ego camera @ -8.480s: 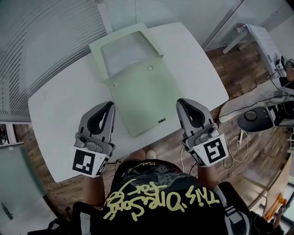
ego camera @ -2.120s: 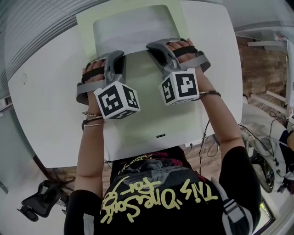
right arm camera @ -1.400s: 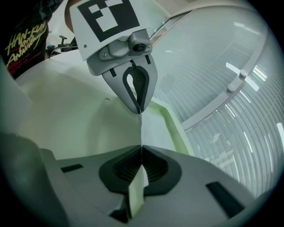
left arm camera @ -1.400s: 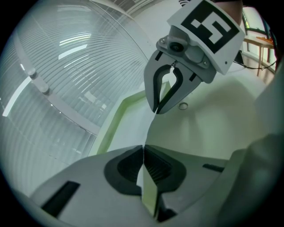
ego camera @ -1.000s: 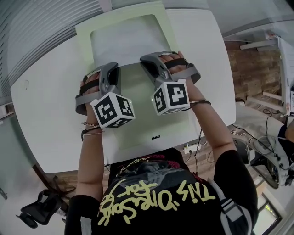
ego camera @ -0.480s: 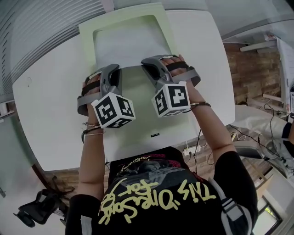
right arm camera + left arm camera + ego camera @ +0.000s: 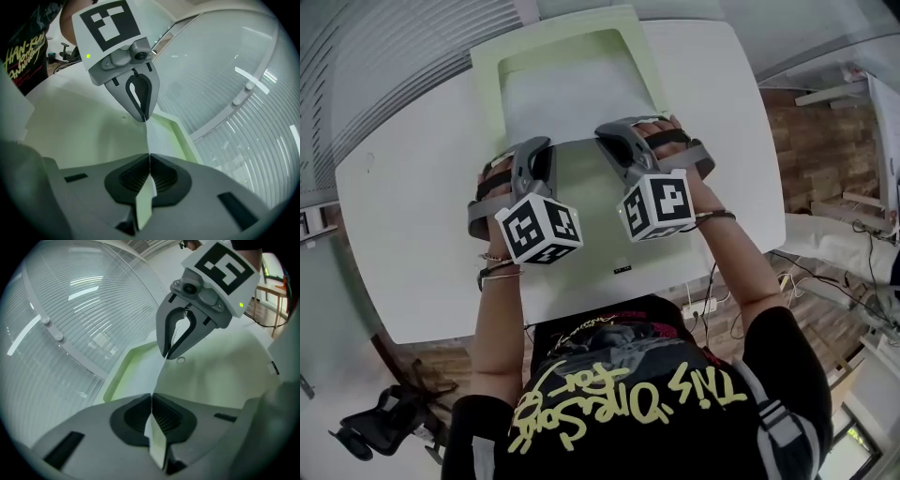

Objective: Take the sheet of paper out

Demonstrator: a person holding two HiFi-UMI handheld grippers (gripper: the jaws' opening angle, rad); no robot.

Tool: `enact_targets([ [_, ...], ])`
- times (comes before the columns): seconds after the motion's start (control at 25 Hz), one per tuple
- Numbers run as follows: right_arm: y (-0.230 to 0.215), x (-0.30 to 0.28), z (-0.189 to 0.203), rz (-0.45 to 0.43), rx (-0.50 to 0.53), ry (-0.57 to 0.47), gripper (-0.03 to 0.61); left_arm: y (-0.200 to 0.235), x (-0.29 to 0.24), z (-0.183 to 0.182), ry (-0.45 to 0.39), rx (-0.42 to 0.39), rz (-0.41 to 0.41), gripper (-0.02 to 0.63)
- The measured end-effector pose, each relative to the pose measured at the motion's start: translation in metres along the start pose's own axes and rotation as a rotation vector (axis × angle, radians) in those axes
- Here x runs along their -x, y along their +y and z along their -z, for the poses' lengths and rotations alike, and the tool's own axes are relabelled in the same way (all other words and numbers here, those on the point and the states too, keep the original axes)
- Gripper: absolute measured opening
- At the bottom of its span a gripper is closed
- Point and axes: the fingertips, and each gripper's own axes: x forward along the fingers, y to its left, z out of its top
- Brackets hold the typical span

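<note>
Indoors, white table (image 7: 403, 216), wooden floor (image 7: 811, 141), blinds (image 7: 375, 56)

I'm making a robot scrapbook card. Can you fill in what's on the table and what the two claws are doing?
table: white
folder: pale green, lying on the table, flap open
sheet of paper: white, sticking out of the folder over the open flap
left claw: shut on the thin edge where paper meets folder
right claw: shut on that same edge, further along
layer pinched: paper, folder or both, cannot tell
paper out: not yet, its near end sits at the folder's opening
</note>
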Motion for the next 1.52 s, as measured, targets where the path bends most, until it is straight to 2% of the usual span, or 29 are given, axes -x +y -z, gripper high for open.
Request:
enact_targets([
  [0.6,0.015,0.015,-0.006,0.000,0.005,-0.024,0.009,-0.009,0.017,0.002,0.016,0.011,-0.036,0.012],
  [1.52,0.034,0.041,-0.008,0.028,-0.020,0.005,0.009,-0.035,0.040,-0.003,-0.029,0.010,-0.002,0.012],
])
